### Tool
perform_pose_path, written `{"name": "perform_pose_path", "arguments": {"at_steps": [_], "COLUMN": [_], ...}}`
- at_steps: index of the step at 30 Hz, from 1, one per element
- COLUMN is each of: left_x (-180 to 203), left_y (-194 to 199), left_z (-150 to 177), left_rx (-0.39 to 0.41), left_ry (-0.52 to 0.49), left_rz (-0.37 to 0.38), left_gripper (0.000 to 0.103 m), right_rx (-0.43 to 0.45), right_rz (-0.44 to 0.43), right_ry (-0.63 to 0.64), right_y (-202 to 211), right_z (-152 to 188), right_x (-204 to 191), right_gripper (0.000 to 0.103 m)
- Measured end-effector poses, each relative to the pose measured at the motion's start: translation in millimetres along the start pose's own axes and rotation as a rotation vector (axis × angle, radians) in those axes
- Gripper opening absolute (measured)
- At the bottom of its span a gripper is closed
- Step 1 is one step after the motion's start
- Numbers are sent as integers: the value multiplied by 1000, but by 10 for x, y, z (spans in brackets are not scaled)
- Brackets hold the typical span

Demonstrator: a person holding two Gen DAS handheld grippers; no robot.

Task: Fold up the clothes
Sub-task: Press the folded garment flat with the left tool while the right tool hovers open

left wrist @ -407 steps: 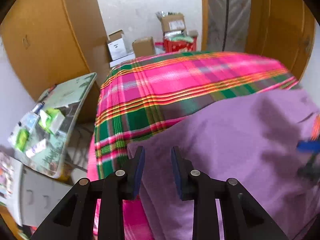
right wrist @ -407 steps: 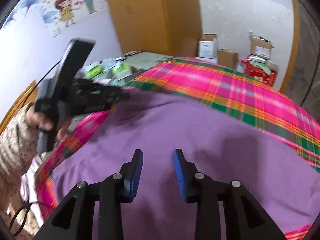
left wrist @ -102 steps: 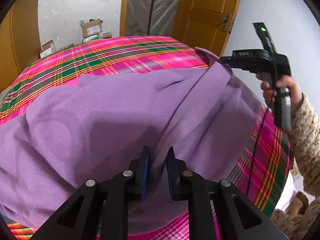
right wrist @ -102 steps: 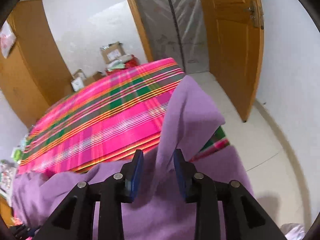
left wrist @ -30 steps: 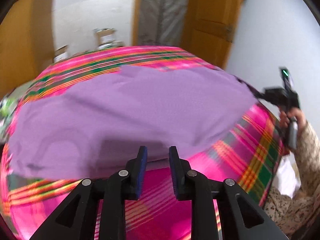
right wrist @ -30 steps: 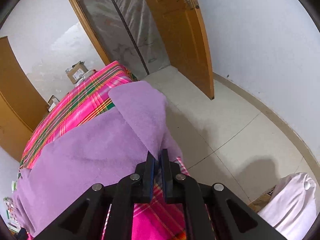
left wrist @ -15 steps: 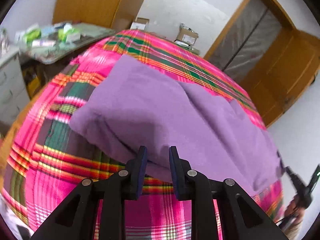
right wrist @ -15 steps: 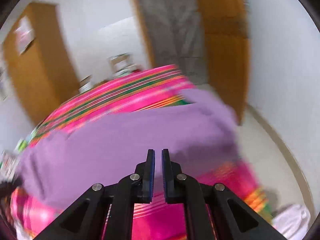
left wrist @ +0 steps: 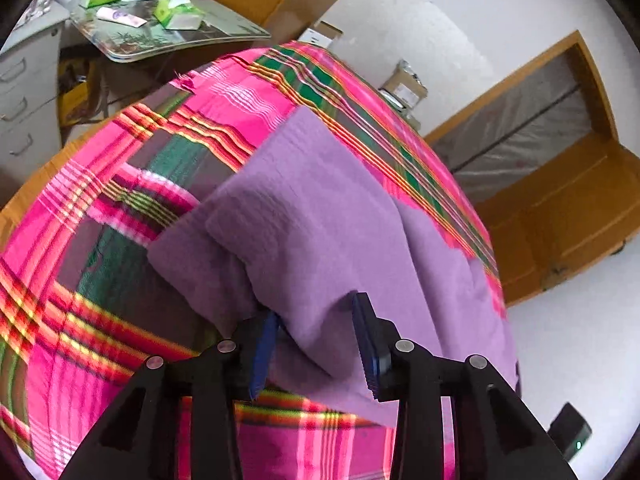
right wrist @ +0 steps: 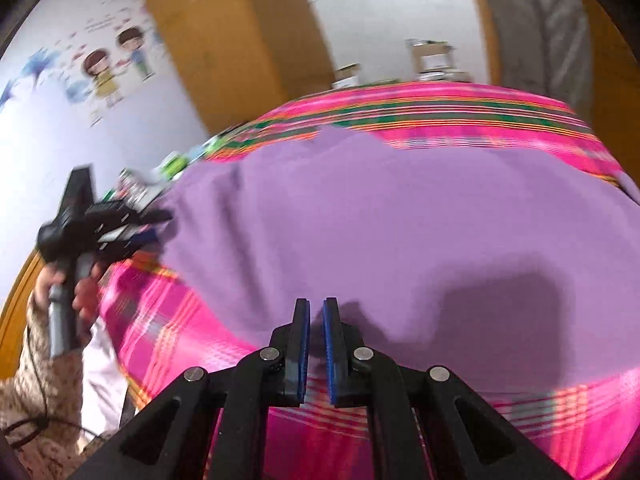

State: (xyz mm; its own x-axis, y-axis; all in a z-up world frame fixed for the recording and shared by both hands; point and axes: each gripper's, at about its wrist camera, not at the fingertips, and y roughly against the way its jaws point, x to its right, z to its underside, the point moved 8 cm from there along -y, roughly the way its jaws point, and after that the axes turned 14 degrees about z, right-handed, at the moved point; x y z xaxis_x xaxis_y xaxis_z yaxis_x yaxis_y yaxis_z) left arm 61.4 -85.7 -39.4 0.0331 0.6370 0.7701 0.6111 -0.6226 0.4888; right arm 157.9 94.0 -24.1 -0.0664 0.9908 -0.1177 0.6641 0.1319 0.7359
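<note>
A purple cloth [left wrist: 320, 216] lies folded on a pink and green plaid table cover [left wrist: 132, 184]. It also shows in the right wrist view [right wrist: 400, 216]. My left gripper [left wrist: 316, 328] is open, its jaws on either side of the cloth's near left corner. My right gripper [right wrist: 316, 328] is shut and empty, hovering over the cloth's near edge. The left gripper also shows in the right wrist view [right wrist: 152, 224], at the cloth's left end.
A glass-topped side table [left wrist: 168, 32] with packets and a grey drawer unit [left wrist: 24, 92] stand left of the table. Wooden doors [left wrist: 568, 208] and cardboard boxes [left wrist: 404, 84] lie beyond. A wardrobe [right wrist: 240, 40] stands at the back.
My left gripper has opened and moved in on the cloth's left corner. My right gripper has let the cloth go, stayed shut and swung left over its near edge.
</note>
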Motion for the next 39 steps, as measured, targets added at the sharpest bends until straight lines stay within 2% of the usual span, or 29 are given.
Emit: {"name": "perform_pose_path", "arguments": {"at_steps": [2,4,6,7,10,14,18,22,26,29,39], "left_x": [8,19,46,52,71,91,-39,-211,-228,-239,-268], "left_y": [16,38,75,96,188,367,383,297,349,416,371], "left_z": [-11,-19,-35,-34,-35,-4,58,61,53,36,30], "left_rx": [21,45,65,72,102,154,143,132,144,162,146], "left_ry": [-6,-15,-46,-52,-49,-82,-69,-5,-9,0,38], "left_rz": [8,18,14,18,50,35,-2,-31,-59,-66,-96], "left_gripper": [38,31,5,4,4,3,3,4,20,21,24], "right_rx": [-13,-24,-33,-35,-37,-34,-44,-53,-49,-51,-52], "right_rz": [-11,-14,-20,-21,-26,-33,-41,-36,-32,-41,-57], "right_ry": [31,46,48,46,40,39,39,28,21,3,-19], "right_y": [-38,-74,-89,-89,-85,-60,-79,-108,-87,-83,-67], "right_z": [26,62,88,88,76,57,74,81,77,104,97], "right_x": [-79,-128,-163,-167,-170,-190,-217,-224,-218,-203,-184], "right_gripper": [6,6,6,7,7,7,7,7,7,7,7]}}
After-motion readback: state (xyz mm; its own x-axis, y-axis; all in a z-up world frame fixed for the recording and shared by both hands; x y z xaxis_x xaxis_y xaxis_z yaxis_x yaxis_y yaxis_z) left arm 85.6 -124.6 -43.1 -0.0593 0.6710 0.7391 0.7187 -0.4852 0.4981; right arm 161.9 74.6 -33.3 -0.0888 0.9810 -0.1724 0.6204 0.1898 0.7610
